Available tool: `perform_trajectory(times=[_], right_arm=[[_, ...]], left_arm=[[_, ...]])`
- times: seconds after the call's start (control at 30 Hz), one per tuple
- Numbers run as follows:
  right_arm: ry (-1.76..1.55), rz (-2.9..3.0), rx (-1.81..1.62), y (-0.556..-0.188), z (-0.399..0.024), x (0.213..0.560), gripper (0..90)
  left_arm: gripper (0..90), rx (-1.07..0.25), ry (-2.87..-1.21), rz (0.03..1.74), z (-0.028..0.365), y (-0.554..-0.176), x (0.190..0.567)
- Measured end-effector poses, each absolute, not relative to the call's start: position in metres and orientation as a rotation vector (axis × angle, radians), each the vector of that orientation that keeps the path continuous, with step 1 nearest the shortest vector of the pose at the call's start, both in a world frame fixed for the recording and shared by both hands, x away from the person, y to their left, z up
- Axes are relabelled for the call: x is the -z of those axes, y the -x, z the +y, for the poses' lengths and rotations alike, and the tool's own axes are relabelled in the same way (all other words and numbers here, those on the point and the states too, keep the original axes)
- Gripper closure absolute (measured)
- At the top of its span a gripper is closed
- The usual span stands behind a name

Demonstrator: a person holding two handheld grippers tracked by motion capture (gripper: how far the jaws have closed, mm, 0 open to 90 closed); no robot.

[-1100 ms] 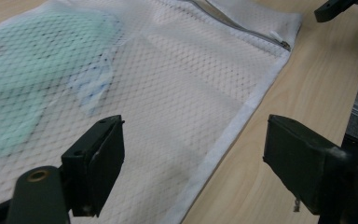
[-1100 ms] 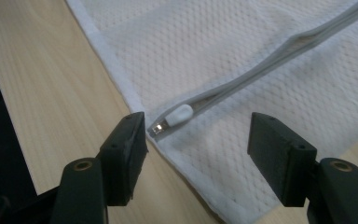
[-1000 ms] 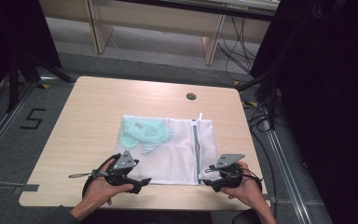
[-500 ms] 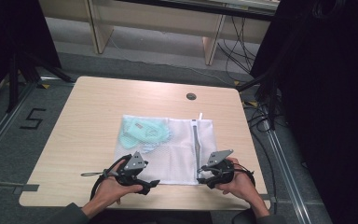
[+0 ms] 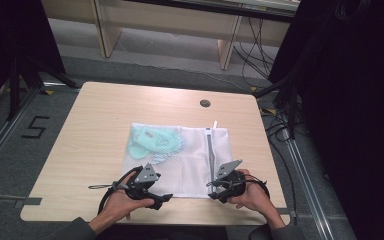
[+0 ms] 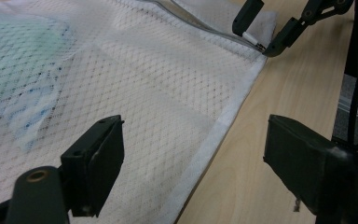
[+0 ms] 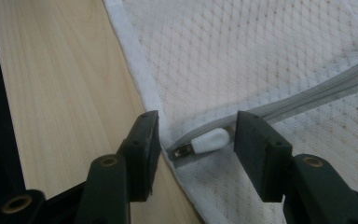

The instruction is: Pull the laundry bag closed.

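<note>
Two grippers working at the near edge of a white mesh bag [image 5: 180, 160] lying on the table [image 5: 95, 130].

The right gripper [image 7: 196, 144] is straddling the zipper pull [image 7: 209, 140], jaws apart; the left gripper [image 6: 191, 154] is spanning the bag's near hem, jaws wide apart. Pale green fabric [image 5: 155, 141] is lying inside, far left.

Both grippers [image 5: 166, 198] [image 5: 213, 192] agape, low.
</note>
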State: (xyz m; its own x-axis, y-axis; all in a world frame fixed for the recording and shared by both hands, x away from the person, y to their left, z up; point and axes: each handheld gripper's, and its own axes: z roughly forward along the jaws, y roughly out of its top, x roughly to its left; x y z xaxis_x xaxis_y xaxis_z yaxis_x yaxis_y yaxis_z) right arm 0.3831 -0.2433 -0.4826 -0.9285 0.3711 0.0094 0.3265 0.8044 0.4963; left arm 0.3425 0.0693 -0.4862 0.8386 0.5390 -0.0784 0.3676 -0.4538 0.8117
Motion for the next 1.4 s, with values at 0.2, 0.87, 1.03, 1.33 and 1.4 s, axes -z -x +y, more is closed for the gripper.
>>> perform_trajectory(times=[0.2,0.87,1.03,1.33,1.4], right_arm=[[-0.509,2.916,-0.784,-0.3831,-0.2419,0.4821,59.1],[-0.452,2.934,-0.780,-0.3797,-0.2427,0.4774,83.0],[-0.476,2.947,-0.778,-0.3800,-0.2458,0.4761,84.4],[-0.457,2.953,-0.760,-0.3804,-0.2481,0.4758,86.7],[-0.460,2.948,-0.757,-0.3794,-0.2475,0.4745,86.8]], left_arm=[[19.5,-0.227,-2.080,0.680,0.0694,-0.3421,0.4860],[19.4,-0.196,-2.083,0.695,0.0699,-0.3423,0.4858],[19.4,-0.212,-2.090,0.686,0.0707,-0.3421,0.4860],[19.5,-0.210,-2.084,0.673,0.0688,-0.3413,0.4873],[19.5,-0.212,-2.079,0.659,0.0675,-0.3414,0.4874]])
